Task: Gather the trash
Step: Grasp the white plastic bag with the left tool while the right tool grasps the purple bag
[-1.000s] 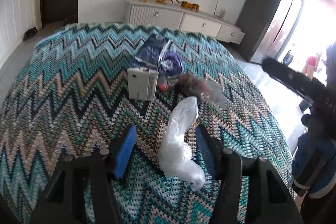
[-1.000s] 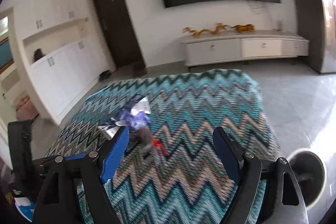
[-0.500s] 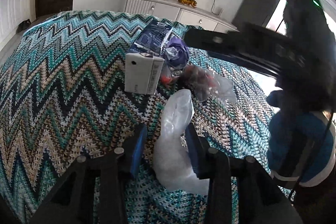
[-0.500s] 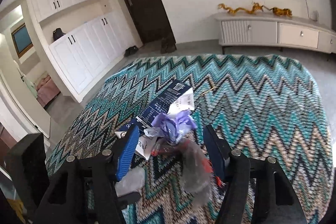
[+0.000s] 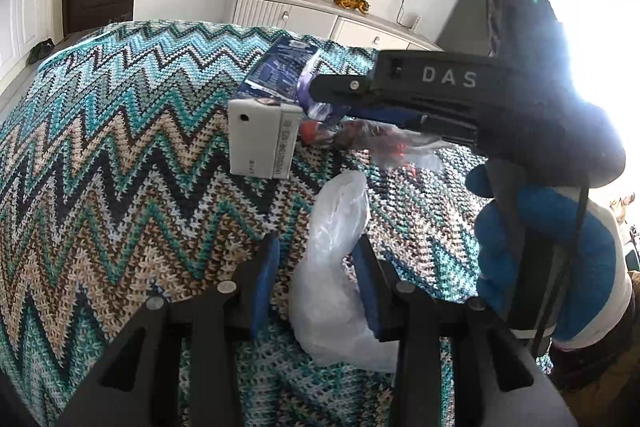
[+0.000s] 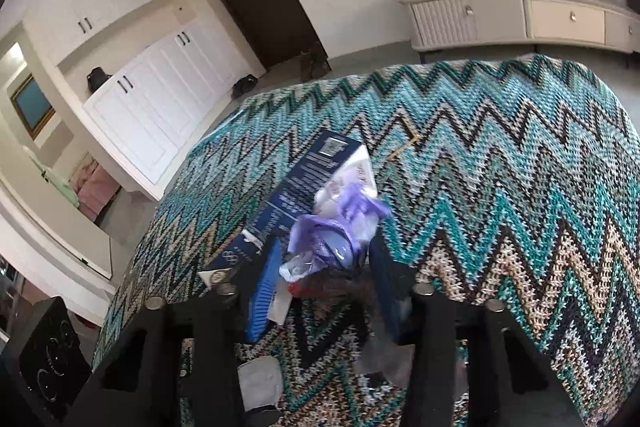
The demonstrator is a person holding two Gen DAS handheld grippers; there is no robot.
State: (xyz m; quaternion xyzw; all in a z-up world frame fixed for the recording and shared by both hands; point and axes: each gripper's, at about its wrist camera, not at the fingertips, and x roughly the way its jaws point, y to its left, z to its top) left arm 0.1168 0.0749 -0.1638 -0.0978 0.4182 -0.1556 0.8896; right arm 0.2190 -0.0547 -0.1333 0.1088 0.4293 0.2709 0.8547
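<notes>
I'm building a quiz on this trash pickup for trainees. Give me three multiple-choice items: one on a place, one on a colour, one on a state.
1. Where does the white box lie?
A. on the zigzag blanket
B. on the floor
C. on the sideboard

2. What colour is the crumpled wrapper between the right gripper fingers?
A. yellow
B. purple
C. green

3. What lies between the left gripper fingers?
A. nothing
B. the white box
C. a clear plastic bag

Answers: 1 A, the box rests on the knit; 2 B, it is lilac-purple; 3 C, the bag sits in the gap.
</notes>
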